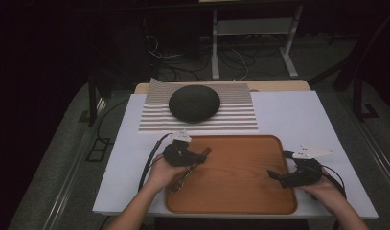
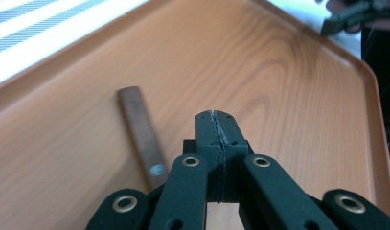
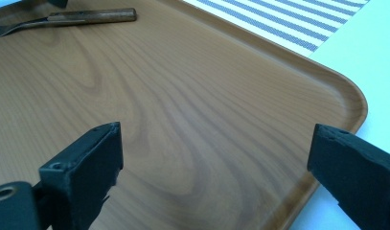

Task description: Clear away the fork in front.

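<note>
The fork (image 3: 63, 19) lies flat on the wooden tray (image 3: 192, 110), near the tray's left side. It has a long brown wooden handle with a small round dot on it, and grey metal prongs at the other end. Nothing is holding it. It lies a bit slanted.

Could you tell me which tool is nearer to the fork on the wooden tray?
Left. The left tool hovers just beside the fork, its jaws shut on nothing. The right tool sits open at the tray's opposite side.
</note>
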{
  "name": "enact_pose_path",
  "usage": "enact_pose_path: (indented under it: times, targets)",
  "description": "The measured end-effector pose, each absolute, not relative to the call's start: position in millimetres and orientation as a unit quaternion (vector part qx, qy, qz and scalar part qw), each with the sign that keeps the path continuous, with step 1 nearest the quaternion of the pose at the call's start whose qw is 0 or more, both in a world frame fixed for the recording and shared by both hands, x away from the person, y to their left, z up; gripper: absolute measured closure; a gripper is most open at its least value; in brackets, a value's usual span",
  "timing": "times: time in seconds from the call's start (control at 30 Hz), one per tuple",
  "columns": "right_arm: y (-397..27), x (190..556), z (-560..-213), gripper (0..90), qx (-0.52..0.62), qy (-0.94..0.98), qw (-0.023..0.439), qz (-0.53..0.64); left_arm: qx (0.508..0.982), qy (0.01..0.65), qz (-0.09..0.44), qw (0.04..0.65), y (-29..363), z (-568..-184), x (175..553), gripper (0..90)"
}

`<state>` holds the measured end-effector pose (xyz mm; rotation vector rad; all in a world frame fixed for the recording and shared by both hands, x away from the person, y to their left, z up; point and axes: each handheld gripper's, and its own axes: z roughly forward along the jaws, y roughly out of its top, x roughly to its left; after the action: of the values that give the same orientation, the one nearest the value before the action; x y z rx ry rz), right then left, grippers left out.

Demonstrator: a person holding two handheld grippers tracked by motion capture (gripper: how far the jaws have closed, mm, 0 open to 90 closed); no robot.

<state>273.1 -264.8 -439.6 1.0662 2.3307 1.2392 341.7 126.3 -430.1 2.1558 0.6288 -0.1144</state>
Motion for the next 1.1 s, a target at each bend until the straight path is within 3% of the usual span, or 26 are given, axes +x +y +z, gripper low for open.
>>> enact_pose_path:
  times: [0.67, 1.1]
  targets:
    - [-266, 272, -439, 4.9, 0.372, 0.809, 0.148, 0.431, 0.885, 0.260, -0.025, 0.385, 127, -444, 350, 89.5]
    - [-266, 272, -439, 4.9, 0.373, 0.808, 0.147, 0.431, 0.873, 0.304, -0.010, 0.382, 161, -443, 357, 89.5]
